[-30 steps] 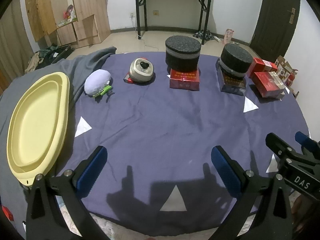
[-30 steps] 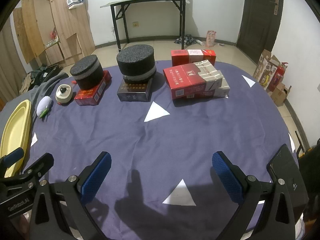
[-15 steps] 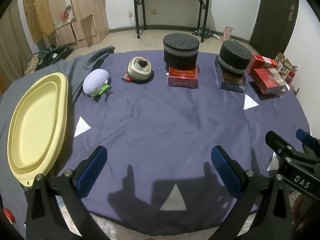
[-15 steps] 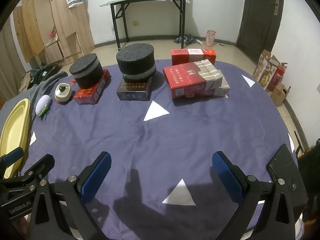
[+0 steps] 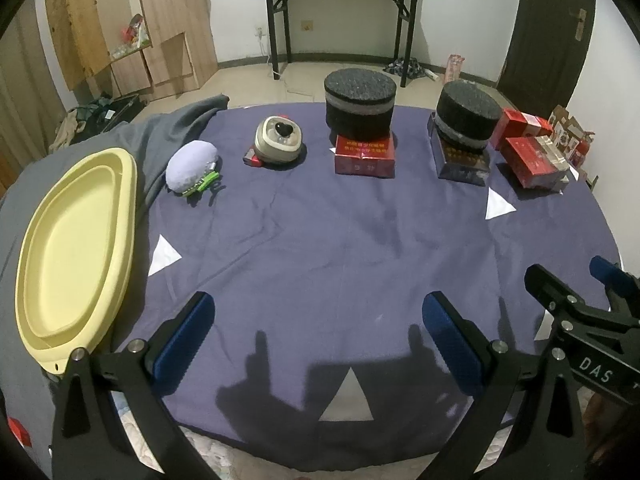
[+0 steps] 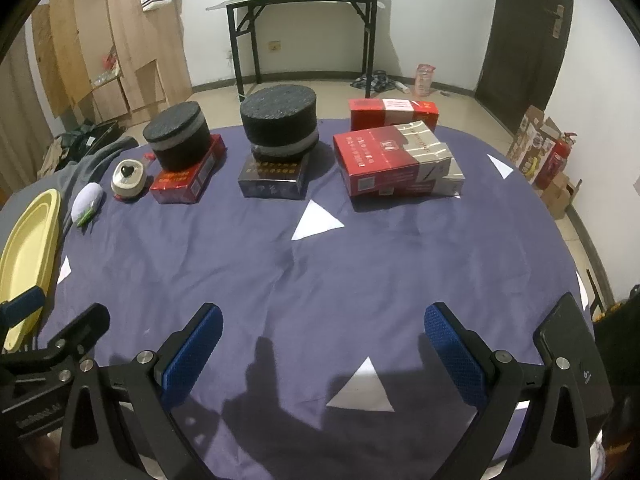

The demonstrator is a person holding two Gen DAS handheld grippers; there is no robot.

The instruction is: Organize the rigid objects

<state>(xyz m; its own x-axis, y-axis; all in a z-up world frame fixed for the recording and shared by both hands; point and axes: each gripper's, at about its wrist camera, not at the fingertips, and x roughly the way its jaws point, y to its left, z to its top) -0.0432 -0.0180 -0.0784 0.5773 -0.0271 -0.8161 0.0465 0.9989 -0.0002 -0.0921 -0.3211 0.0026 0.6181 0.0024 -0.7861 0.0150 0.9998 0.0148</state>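
Note:
Along the far side of the purple-clothed table stand a lilac pouch (image 5: 192,170), a beige round device (image 5: 279,144), a black foam cylinder (image 5: 360,105) on a red box (image 5: 365,159), and a second foam cylinder (image 5: 467,116) on a dark box (image 5: 460,164). Red cartons (image 6: 394,158) lie at the far right, one more red carton (image 6: 392,111) behind them. My left gripper (image 5: 320,332) hangs open over the near edge, holding nothing. My right gripper (image 6: 322,342) is open as well, empty, beside it.
A yellow oval basin (image 5: 72,256) rests on grey cloth at the left edge. A black phone (image 6: 568,344) lies at the near right. White triangles mark the cloth. Beyond the table are a black-legged desk (image 5: 340,12), wooden panels and a dark door.
The left gripper drew back slightly, so the far objects look a little smaller. The right gripper has hardly moved. Both stay open.

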